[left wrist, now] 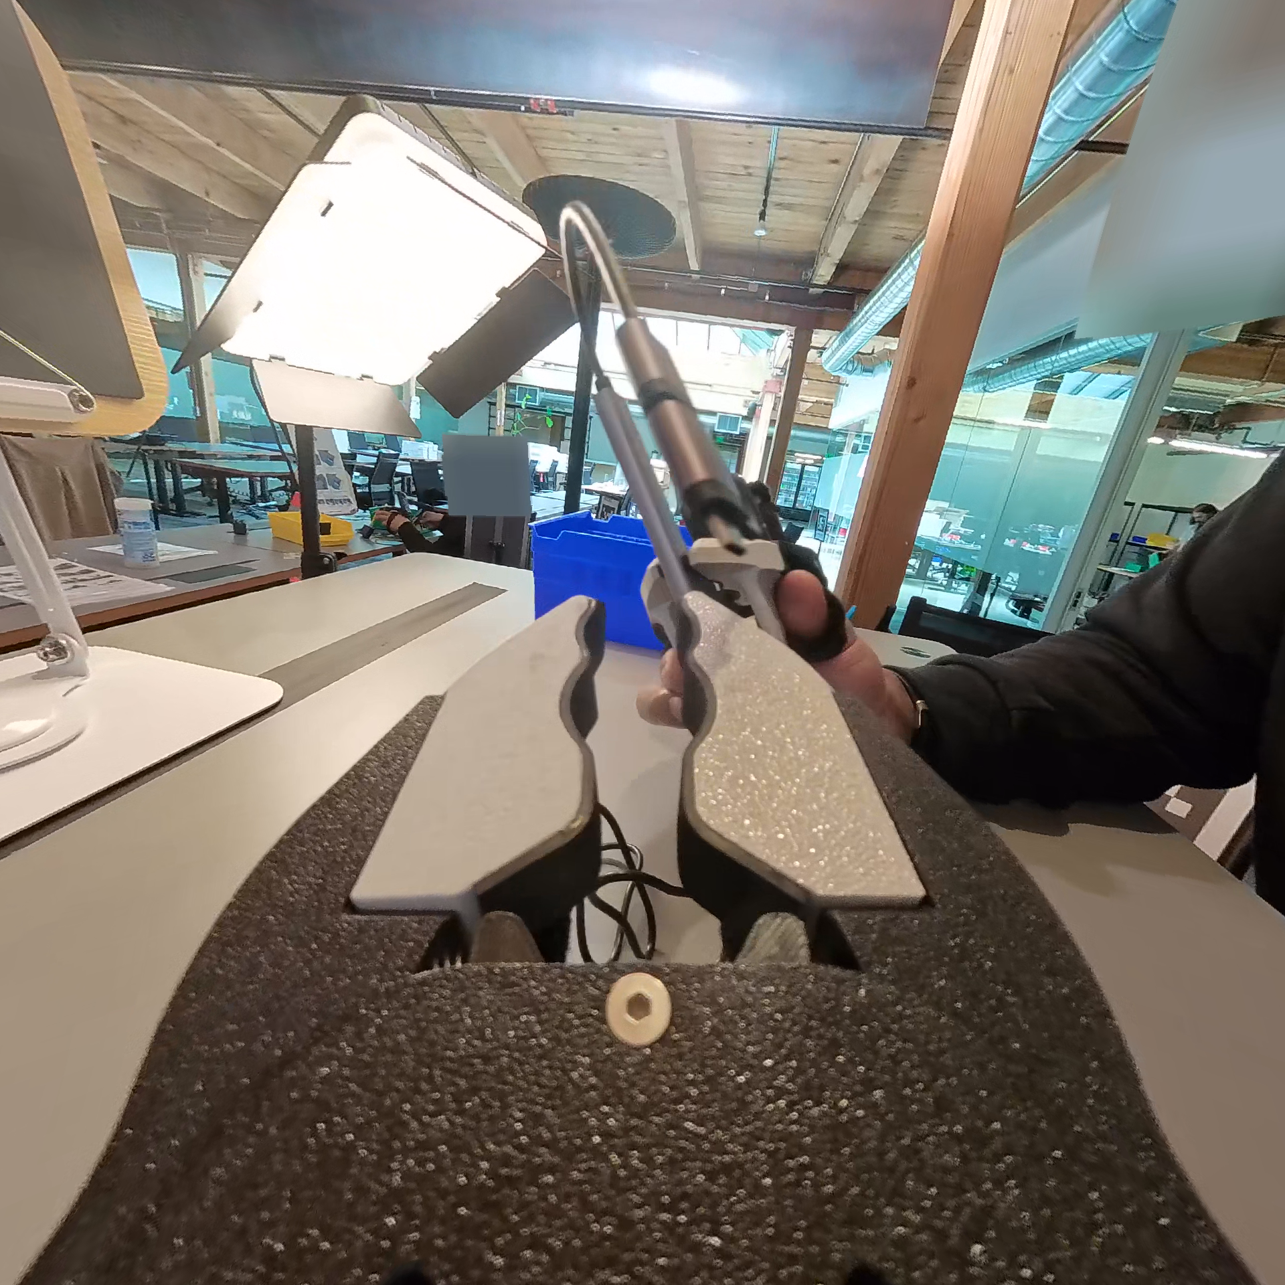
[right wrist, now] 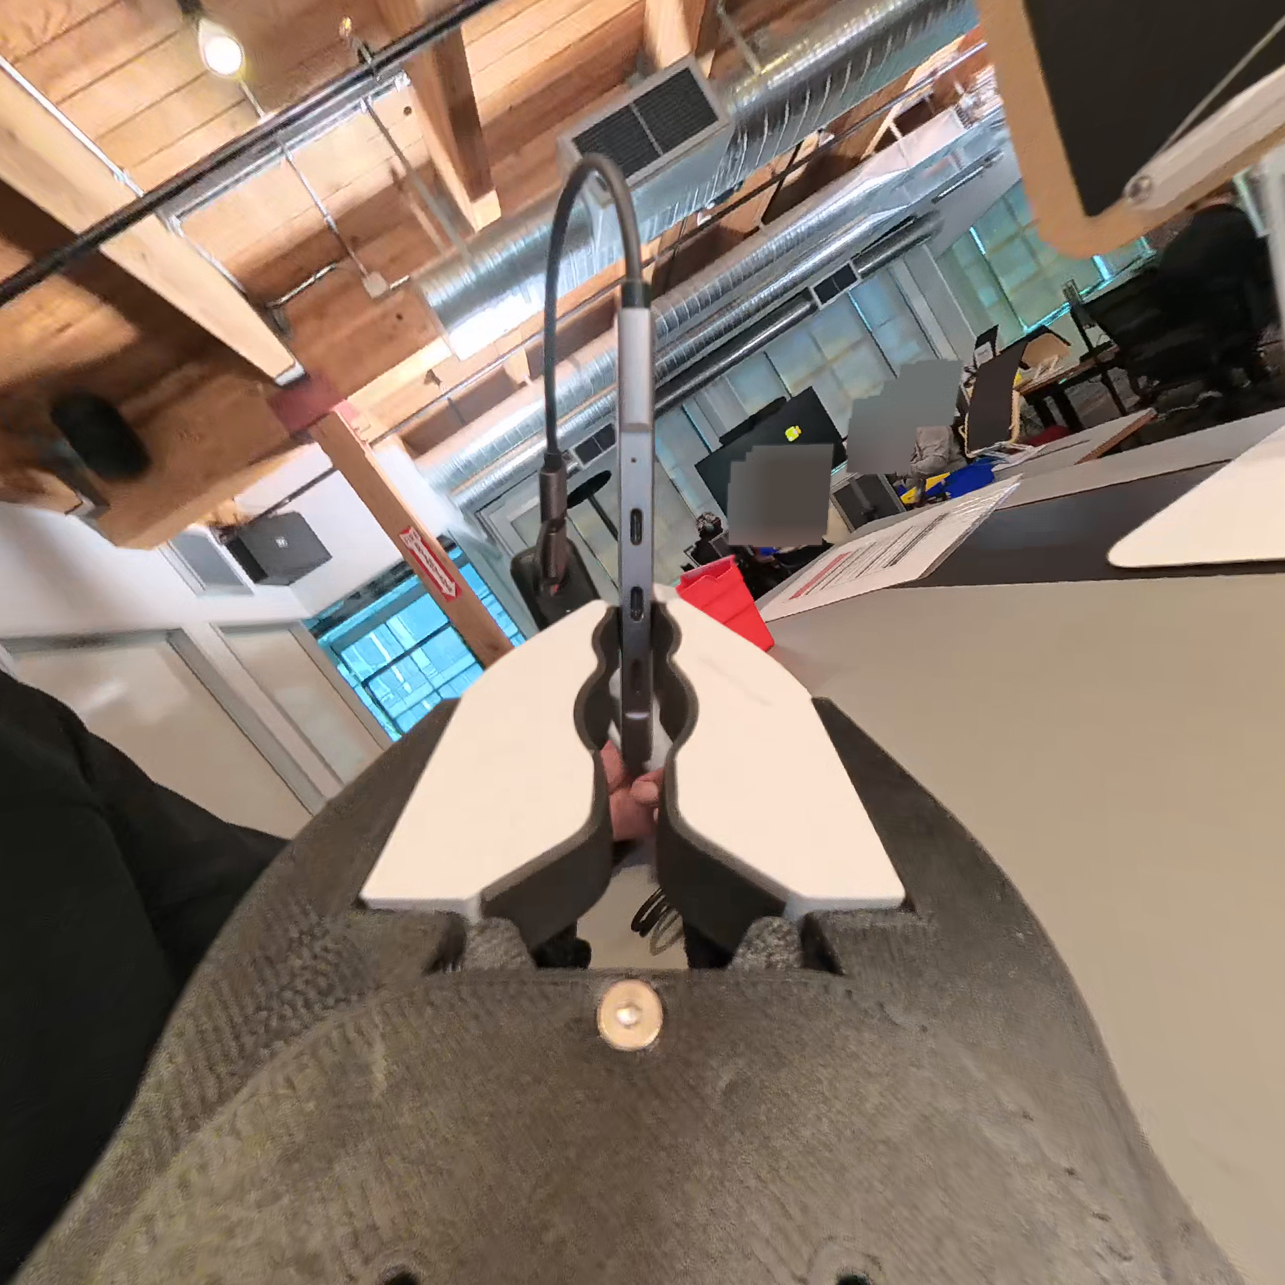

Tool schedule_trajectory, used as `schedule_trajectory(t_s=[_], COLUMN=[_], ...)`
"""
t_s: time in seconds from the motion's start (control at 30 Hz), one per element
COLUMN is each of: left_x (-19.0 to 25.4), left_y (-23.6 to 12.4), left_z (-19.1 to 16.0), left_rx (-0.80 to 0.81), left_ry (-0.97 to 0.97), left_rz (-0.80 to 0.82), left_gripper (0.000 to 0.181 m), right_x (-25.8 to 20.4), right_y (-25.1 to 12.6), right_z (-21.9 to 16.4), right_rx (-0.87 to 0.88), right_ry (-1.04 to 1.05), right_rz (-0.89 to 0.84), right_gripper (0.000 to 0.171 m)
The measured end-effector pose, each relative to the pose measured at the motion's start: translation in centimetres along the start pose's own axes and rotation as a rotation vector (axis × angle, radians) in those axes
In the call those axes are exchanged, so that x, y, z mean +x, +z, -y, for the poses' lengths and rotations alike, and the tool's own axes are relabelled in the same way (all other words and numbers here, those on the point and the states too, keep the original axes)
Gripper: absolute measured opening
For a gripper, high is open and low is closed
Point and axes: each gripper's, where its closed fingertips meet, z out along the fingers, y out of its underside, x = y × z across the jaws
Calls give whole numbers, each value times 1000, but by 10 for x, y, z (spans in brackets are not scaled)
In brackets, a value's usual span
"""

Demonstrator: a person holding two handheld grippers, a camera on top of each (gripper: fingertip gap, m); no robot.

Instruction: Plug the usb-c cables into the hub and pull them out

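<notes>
My right gripper point(right wrist: 636, 612) is shut on a slim grey usb-c hub point(right wrist: 636, 487) and holds it upright in the air, its row of ports facing the camera. The hub's own short cable point(right wrist: 591, 181) loops over the top and ends in a plug point(right wrist: 553, 514) hanging to the left. In the left wrist view the hub point(left wrist: 685, 431) and the right gripper point(left wrist: 702, 563) are just ahead, with a hand around them. My left gripper point(left wrist: 640, 619) is open; the hanging plug point(left wrist: 636, 473) runs down beside its right fingertip. Thin black cables point(left wrist: 619, 897) lie coiled on the table below.
The grey table point(left wrist: 174, 869) has a white monitor stand base point(left wrist: 104, 695) on the left and a blue bin point(left wrist: 591, 577) behind. A lit light panel point(left wrist: 361, 243) and a wooden post point(left wrist: 939, 348) stand beyond. A red bin point(right wrist: 723, 598) and a paper sheet point(right wrist: 890, 549) are at the right. The grippers' ends are close to 6 cm from one another.
</notes>
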Motion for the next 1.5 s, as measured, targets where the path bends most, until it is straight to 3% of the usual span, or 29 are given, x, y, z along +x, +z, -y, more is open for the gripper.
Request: schedule_trajectory(t_s=[0.17, 0.8, 1.07, 1.5], left_x=[13, 4, 6, 12], left_y=[3, 27, 27, 25], left_z=[-6, -24, -16, -11], left_rx=[-44, -111, -38, 8], left_ry=[-9, -250, -240, -248], left_rz=[-81, -44, -61, -109], left_gripper=[9, 37, 17, 12], right_x=[21, 5, 3, -5], right_y=[-7, 20, 23, 25], right_z=[4, -35, -42, -48], right_rx=[41, -131, -162, -188], right_ry=[38, -132, -121, 65], right_rz=[-104, -131, -116, 16], right_gripper=[9, 9, 9, 9])
